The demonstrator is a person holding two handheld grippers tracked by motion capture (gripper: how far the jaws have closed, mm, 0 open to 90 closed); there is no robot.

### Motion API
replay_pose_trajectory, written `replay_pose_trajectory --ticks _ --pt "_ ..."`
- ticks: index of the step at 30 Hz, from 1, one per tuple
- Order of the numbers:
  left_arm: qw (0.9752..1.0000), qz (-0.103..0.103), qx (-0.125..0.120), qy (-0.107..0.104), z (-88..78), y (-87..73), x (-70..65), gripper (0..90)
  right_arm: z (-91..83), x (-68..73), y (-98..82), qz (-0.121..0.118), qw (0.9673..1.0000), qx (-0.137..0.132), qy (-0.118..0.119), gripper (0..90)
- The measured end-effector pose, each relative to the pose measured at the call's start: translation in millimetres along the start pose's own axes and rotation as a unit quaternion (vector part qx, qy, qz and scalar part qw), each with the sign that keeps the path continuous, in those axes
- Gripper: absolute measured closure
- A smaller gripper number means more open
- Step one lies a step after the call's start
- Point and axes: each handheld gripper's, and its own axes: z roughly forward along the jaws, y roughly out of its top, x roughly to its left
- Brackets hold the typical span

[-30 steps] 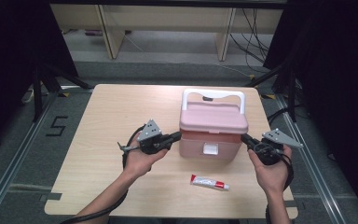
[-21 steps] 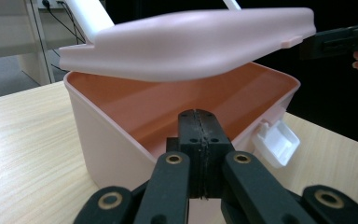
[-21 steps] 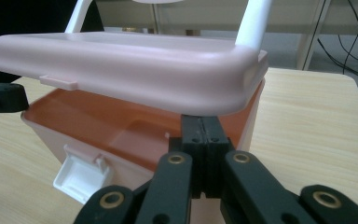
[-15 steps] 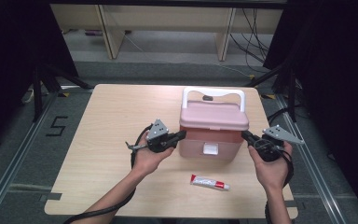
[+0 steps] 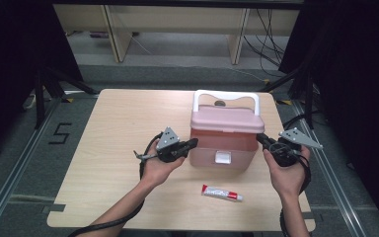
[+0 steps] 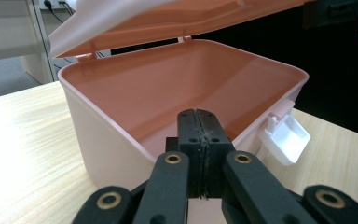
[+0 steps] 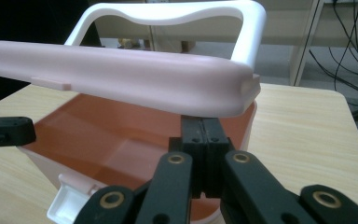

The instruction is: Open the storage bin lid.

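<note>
Flanking the pink box [image 5: 225, 143] at the centre-right of the high view: left gripper [image 5: 193, 143] at its left side, right gripper [image 5: 259, 140] at its right side, jaws of both pressed together, holding nothing. Lid [image 7: 121, 74] raised off the rim at the front, right gripper's tips just under its corner. White latch [image 6: 285, 138] hanging loose. Tube [image 5: 221, 193] lying below the box, apart from it.

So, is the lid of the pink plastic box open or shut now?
Partly open: the pink lid is raised above the pink plastic box, leaving a gap; the inside looks empty.
</note>
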Motion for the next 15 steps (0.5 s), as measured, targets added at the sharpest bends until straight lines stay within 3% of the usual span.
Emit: replay_pose_trajectory --ticks 3,6,8,10,15 --pt "1.0000 0.002 -0.001 0.000 0.2 -0.1 0.0 88.7 0.8 1.6 1.0 0.009 0.9999 -0.004 -0.002 90.0" --pt "1.0000 0.003 -0.001 0.001 0.6 -0.5 0.0 88.9 2.4 -0.9 4.2 -0.009 0.9999 -0.011 -0.006 90.0" --pt "1.0000 0.005 -0.002 0.001 0.8 -0.6 0.0 88.9 2.8 0.1 7.3 0.004 0.9999 -0.009 -0.003 90.0" --pt "1.0000 0.005 -0.002 0.001 1.0 -0.7 0.0 88.9 3.0 -0.9 9.2 -0.004 0.9999 -0.008 -0.008 90.0" --pt "1.0000 0.006 -0.003 -0.001 1.8 -1.1 0.1 88.8 4.5 1.2 13.4 0.008 0.9997 -0.018 -0.013 90.0"
